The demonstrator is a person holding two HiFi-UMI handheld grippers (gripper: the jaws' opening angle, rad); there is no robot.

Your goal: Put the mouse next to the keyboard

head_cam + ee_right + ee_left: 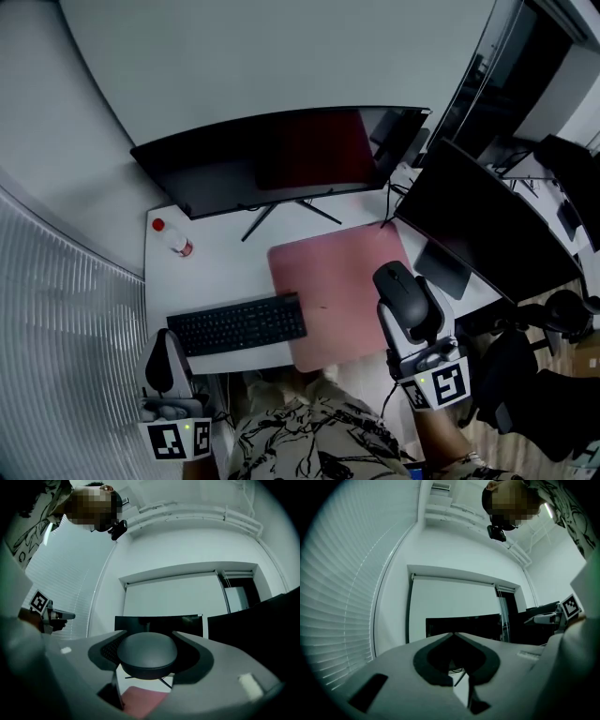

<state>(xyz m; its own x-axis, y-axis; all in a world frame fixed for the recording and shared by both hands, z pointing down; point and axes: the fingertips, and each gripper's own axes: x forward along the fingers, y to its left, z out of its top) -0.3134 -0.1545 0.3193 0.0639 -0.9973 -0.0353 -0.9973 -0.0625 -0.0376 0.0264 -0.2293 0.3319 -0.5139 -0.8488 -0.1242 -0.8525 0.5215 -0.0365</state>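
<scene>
1. Head view: the right gripper (pixel 409 311) has the mouse (pixel 401 289) clamped between its jaws. It is over the right part of the desk (pixel 211 272), just past the right edge of the pink mat (pixel 328 300).
2. In the right gripper view we see a jaw on each flank of the mouse and the mat showing beneath it. We judge the mouse is carried clear of the surface, not resting on it.
3. The keyboard (pixel 238 325) lies to the left of the mouse in the head view, with the width of the mat between them. Its long axis runs left to right along the near desk edge, slightly tilted. Its right end just meets the mat's left edge.
4. The mouse's long axis points away from us, along the gripper, roughly square to the keyboard's. We judge it needs no turning, only a carry leftward across the mat to the keyboard's right end, then a set-down.
5. The right hand is the nearer one and already has the mouse. The left gripper (pixel 453 634) has its jaws pressed together with nothing between them, as the left gripper view shows. In the head view it sits off the near left corner of the desk, by the keyboard's left end, the wrong side for the spot we want.
6. The mouse is not yet beside the keyboard.
</scene>
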